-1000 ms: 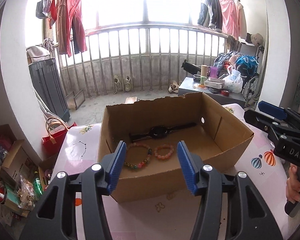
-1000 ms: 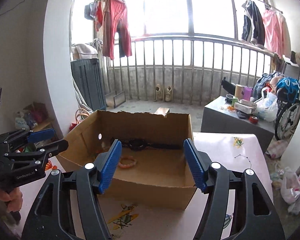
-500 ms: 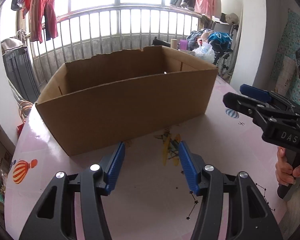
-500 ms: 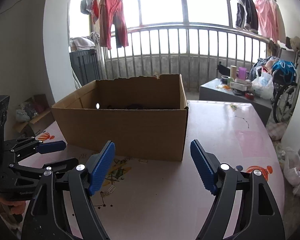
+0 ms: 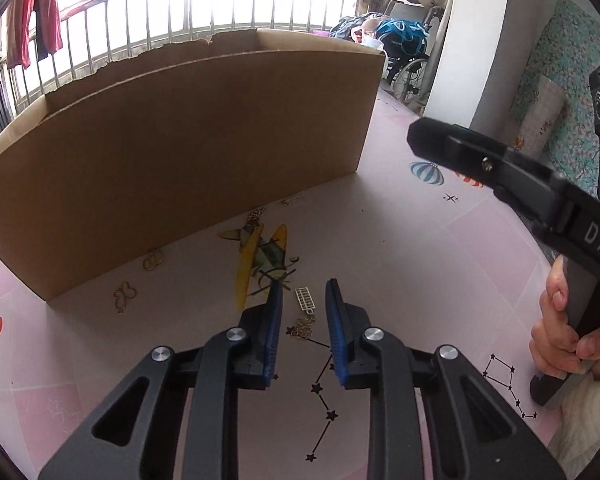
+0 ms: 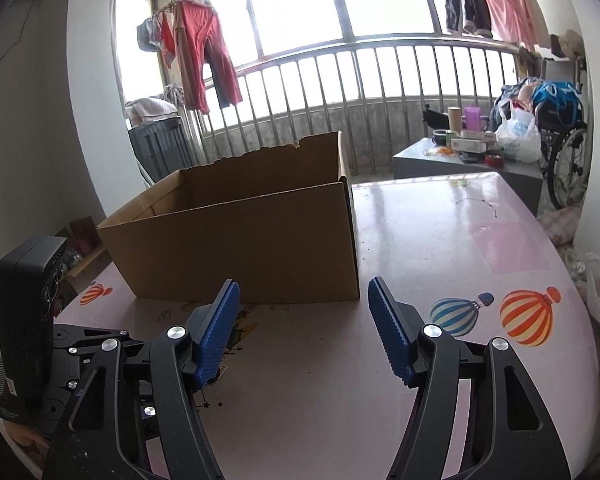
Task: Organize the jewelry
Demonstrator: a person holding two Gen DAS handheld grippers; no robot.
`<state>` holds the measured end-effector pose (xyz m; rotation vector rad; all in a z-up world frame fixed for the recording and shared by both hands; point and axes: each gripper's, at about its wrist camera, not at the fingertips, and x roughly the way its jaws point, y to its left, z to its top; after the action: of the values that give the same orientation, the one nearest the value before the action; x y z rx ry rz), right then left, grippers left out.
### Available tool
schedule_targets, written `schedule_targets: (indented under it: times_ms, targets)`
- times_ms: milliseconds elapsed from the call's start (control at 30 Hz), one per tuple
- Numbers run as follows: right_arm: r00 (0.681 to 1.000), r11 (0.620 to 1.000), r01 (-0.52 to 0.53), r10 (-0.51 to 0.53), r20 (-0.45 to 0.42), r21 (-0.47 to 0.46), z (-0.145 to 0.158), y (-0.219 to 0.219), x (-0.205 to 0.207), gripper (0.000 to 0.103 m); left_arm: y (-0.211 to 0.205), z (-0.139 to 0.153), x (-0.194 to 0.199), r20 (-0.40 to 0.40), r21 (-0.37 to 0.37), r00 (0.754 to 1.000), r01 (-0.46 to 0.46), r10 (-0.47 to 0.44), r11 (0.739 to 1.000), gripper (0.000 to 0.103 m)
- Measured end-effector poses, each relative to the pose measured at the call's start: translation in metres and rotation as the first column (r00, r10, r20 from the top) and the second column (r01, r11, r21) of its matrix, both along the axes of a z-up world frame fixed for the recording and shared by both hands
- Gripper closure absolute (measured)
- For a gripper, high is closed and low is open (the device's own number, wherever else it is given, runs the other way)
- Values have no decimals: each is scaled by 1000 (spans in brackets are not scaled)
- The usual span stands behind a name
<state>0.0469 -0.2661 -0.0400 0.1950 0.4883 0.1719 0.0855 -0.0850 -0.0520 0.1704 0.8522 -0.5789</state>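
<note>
Gold chain necklace with a small white ladder-shaped pendant [image 5: 305,312] lying on the glossy pink printed counter [image 5: 400,240], between the blue ribbed fingers [image 5: 274,320] of the left gripper [image 5: 303,294]; fingers narrowed to a small gap on either side of the pendant, not visibly touching it. More small gold pieces scattered on the counter nearer the box: a butterfly-outline charm [image 5: 124,296], a looped gold charm [image 5: 153,260], a short chain [image 5: 256,214] and a little comb-like piece [image 5: 293,201] just beside the box's foot. Printed yellow aeroplane [image 5: 256,256] under and ahead of the left finger.

Large open brown cardboard box [image 5: 188,140] standing upright beyond the jewellery, torn along its far rim; inside hidden from both views.

Right gripper [image 6: 304,300] held to the right by a bare hand [image 5: 560,340], fingers [image 6: 388,328] spread wide with nothing between them, hovering above the counter near the box's corner. Striped hot-air balloon prints [image 6: 526,316] on the counter to its right. Behind, metal balcony railing [image 6: 380,80], hanging red clothes [image 6: 204,56], and a wheelchair [image 6: 564,152].
</note>
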Motion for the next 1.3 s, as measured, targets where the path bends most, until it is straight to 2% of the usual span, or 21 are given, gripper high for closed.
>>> schedule_targets:
  times_ms: [167, 233, 367, 533, 767, 833, 1000, 1067, 1300]
  targets:
    - [1000, 1000, -1, 1, -4, 25, -1, -3, 0, 42, -9, -5, -2, 11, 49, 1000, 9, -10, 999, 89]
    - [1000, 1000, -11, 11, -16, 16, -2, 0, 1, 42, -10, -5, -1, 15, 65, 1000, -5, 4, 998, 97]
    - [1000, 1000, -20, 20, -9, -14, -1, 7, -1, 42, -10, -6, -5, 30, 81, 1000, -12, 10, 997, 98]
    - [1000, 999, -26, 25, -18, -22, 0, 6, -1, 42, 6, -2, -2, 0, 32, 1000, -31, 31, 999, 98]
    - [999, 998, -38, 37, -25, -43, -1, 7, -2, 42, 41, 19, -5, 45, 3, 994, -103, 102, 995, 98]
    - [998, 997, -50, 49, -31, -57, -1, 10, -1, 49, 53, 25, -7, 57, -8, 990, -131, 131, 991, 98]
    - [990, 991, -122, 117, -81, -50, -5, 25, 5, 58, 83, 37, -10, 86, -31, 975, -205, 207, 978, 98]
    - [985, 986, -150, 144, -91, -69, -5, 35, 7, 58, 93, 38, -10, 87, -43, 969, -226, 229, 973, 103]
    - [961, 955, -258, 238, -142, -144, -4, 78, 23, 59, 124, 39, -8, 64, -67, 961, -263, 268, 962, 103]
